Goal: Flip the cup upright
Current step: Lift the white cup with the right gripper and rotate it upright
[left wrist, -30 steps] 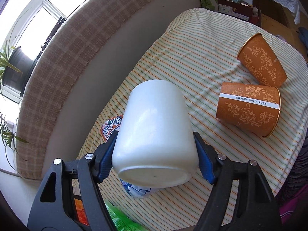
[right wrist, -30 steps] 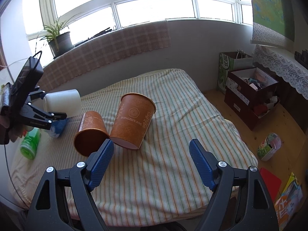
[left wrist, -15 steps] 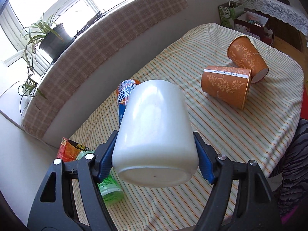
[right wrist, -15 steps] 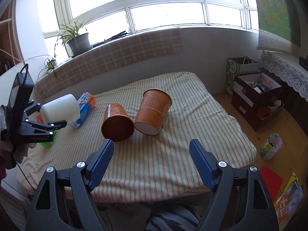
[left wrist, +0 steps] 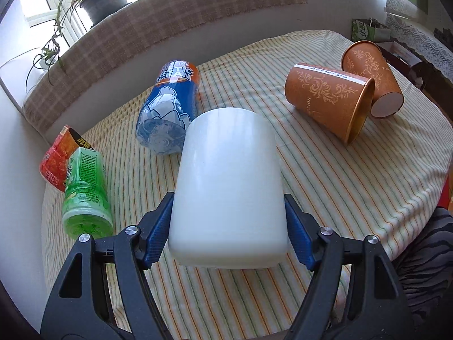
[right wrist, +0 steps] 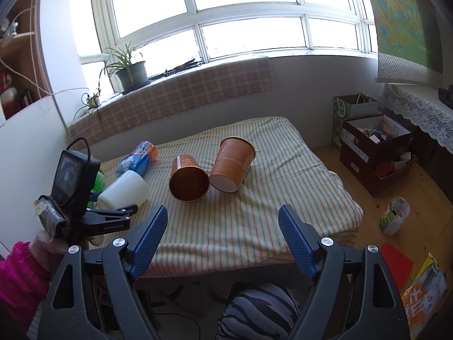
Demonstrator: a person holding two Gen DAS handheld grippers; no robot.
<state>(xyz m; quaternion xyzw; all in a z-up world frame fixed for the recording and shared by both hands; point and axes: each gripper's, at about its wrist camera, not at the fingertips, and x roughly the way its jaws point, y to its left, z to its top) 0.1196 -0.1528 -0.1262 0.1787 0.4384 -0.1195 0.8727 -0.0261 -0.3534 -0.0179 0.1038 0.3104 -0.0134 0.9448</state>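
My left gripper (left wrist: pixel 228 221) is shut on a white plastic cup (left wrist: pixel 229 187), held tilted in the air above the striped tablecloth (left wrist: pixel 325 170), its closed base toward the camera. In the right wrist view the white cup (right wrist: pixel 124 189) sits in the left gripper (right wrist: pixel 113 212) at the table's left side. My right gripper (right wrist: pixel 222 235) is open and empty, hovering off the table's front edge. Two orange paper cups lie on their sides mid-table: one (left wrist: pixel 328 99) with its mouth toward the front, the other (left wrist: pixel 371 76) with its base showing.
A blue bottle (left wrist: pixel 167 104), a green bottle (left wrist: pixel 85 192) and a red snack packet (left wrist: pixel 55 158) lie at the table's left. A window sill with a potted plant (right wrist: pixel 130 68) runs behind. Boxes (right wrist: pixel 373 144) and a bag stand on the floor at right.
My left gripper has lifted and swung the white cup, so the view now looks flatter across the table. The right gripper has pulled back from the table and risen.
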